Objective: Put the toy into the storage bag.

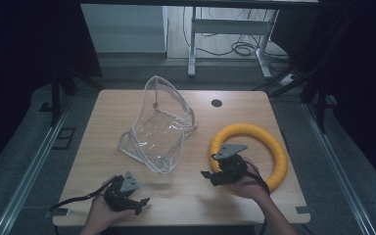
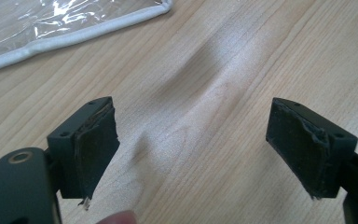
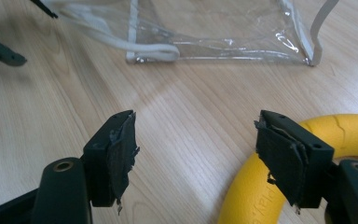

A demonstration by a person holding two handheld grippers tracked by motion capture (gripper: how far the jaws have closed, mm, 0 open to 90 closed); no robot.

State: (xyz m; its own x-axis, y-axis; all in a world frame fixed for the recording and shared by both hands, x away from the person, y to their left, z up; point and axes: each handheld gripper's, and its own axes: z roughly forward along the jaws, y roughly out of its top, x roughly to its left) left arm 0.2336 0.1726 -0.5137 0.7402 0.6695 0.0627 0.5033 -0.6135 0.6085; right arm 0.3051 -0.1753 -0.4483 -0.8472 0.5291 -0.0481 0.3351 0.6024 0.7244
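Note:
A clear plastic bag (image 1: 159, 129) with white piping stands partly upright, mouth open, at the middle of the wooden table (image 1: 191, 196). To its right a yellow foam ring (image 1: 269, 142) lies flat. My right gripper (image 1: 206, 175) hovers over the ring's near-left rim and points left; its jaws stand open over bare wood, with the ring (image 3: 349, 126) behind the right jaw and the bag (image 3: 214, 23) beyond. My left gripper (image 1: 142, 203) rests near the front-left edge, open with nothing between its pads (image 2: 98, 144). A corner of the bag (image 2: 51, 23) lies ahead of it.
A small black grommet hole (image 1: 217, 103) sits near the table's far edge. Behind the table stand white desk legs (image 1: 192, 49) and loose cables (image 1: 245, 49) on the floor. Metal floor rails (image 1: 34, 166) run along both sides. Bare wood lies between the two grippers.

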